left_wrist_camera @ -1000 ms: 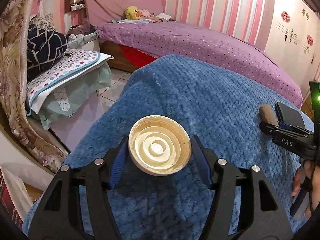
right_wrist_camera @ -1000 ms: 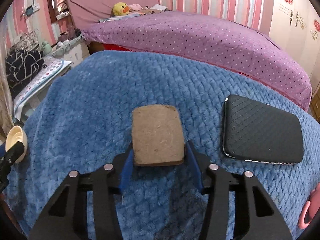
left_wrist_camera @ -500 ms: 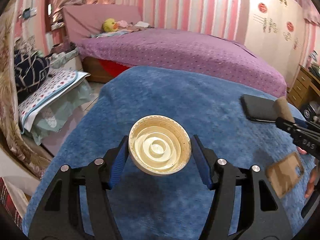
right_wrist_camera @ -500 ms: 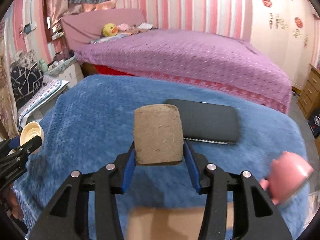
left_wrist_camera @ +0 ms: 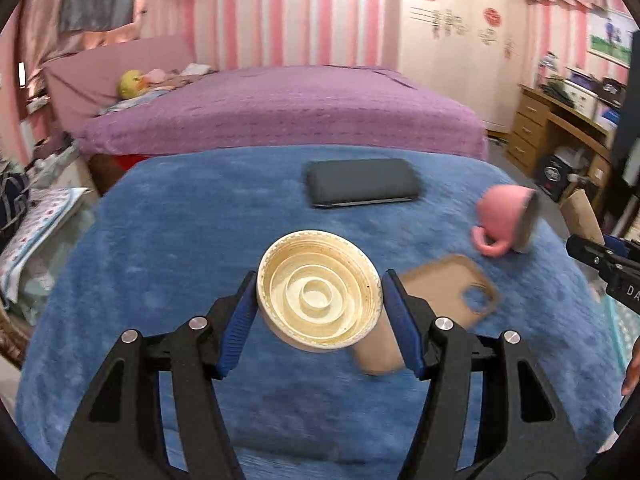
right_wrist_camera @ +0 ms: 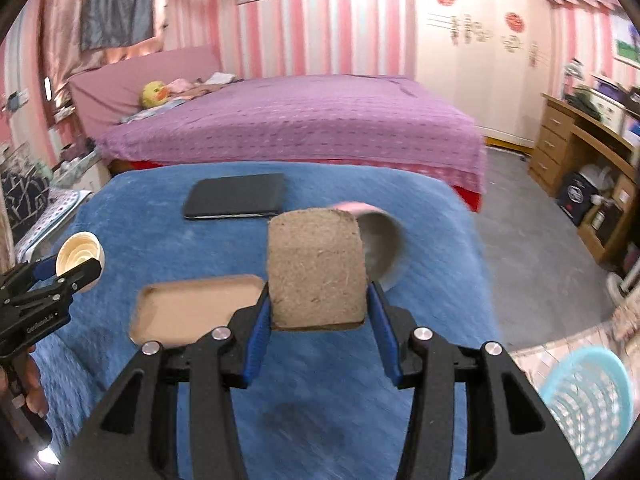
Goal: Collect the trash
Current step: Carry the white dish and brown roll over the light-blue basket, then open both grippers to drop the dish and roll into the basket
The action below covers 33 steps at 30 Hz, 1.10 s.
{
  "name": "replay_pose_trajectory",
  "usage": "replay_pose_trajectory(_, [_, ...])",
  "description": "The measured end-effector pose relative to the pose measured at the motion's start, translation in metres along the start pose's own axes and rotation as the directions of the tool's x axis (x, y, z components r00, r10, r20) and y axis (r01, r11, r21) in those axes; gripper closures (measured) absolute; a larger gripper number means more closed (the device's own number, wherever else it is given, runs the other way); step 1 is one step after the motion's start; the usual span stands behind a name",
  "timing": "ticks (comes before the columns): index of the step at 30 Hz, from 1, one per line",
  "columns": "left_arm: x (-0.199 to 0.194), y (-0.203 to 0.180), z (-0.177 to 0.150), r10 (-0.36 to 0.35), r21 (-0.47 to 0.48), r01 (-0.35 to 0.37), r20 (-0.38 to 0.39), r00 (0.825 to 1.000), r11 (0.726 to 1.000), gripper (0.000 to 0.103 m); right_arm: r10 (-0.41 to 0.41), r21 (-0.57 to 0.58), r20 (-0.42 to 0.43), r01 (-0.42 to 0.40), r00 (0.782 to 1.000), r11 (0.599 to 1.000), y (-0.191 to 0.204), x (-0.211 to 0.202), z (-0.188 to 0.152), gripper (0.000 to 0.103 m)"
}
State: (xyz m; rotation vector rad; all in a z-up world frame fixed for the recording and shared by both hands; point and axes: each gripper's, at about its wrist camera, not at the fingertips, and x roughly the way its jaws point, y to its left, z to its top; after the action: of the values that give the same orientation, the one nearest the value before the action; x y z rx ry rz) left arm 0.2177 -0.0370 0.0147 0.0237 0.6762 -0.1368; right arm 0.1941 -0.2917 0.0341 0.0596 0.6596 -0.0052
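Observation:
My left gripper is shut on a cream round lid, held above the blue blanket with its ribbed inside facing the camera. The right wrist view shows that lid and the left gripper at the far left. My right gripper is shut on a brown fibrous block, held upright over the blanket. In the left wrist view the right gripper enters from the right edge, its block partly seen.
On the blanket lie a black case, a tipped pink mug and a brown phone case. A light blue mesh basket stands on the floor at lower right. A purple bed is behind, wooden drawers to the right.
Both grippers have swung to the right over the blanket with their loads. The black case slid leftward in view; the pink mug, brown phone case and blue basket came into sight.

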Motion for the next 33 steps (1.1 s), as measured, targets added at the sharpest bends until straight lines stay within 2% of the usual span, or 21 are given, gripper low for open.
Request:
replay_pose_trajectory(2, [-0.004,-0.019,-0.003,-0.045,0.008,0.045,-0.001,0.999,0.999,0.042,-0.021,0.032,0.011,0.021,1.0,0.999,-0.021,-0.013,-0.01,0.057])
replay_pose_trajectory(8, [-0.013,-0.065,-0.013,-0.114,0.038,0.113,0.018,0.993,0.993,0.042,-0.106,0.117,0.045,0.1,0.993,0.988,-0.081,-0.047,-0.041,0.057])
replay_pose_trajectory(12, [-0.017,-0.093,-0.021,-0.132,0.073,0.129,0.028,0.991,0.989,0.042,-0.182,0.136,0.072,0.171,0.981,0.976,-0.114,-0.056,-0.064,0.057])
replay_pose_trajectory(19, [-0.019,-0.131,-0.03,-0.162,0.121,0.157,0.035,0.986,0.98,0.042,-0.216,0.159,0.06,0.205,0.975,0.966,-0.151,-0.059,-0.071,0.057])
replay_pose_trajectory(24, [-0.014,-0.161,-0.028,-0.208,0.119,0.205,0.018,0.978,0.972,0.042,-0.233,0.166,0.047,0.222,0.971,0.961,-0.17,-0.062,-0.077,0.057])
replay_pose_trajectory(29, [-0.019,-0.207,-0.035,-0.21,0.198,0.199,0.036,0.977,0.96,0.042,-0.277,0.142,0.047,0.268,0.96,0.953,-0.191,-0.072,-0.083,0.056])
replay_pose_trajectory(31, [-0.019,-0.223,-0.039,-0.234,0.197,0.225,0.022,0.972,0.954,0.042,-0.296,0.128,0.045,0.289,0.954,0.949,-0.201,-0.076,-0.087,0.056])
replay_pose_trajectory(33, [-0.018,-0.242,-0.041,-0.284,0.174,0.28,0.001,0.959,0.944,0.042,-0.31,0.127,0.046,0.302,0.95,0.945,-0.212,-0.08,-0.092,0.056])
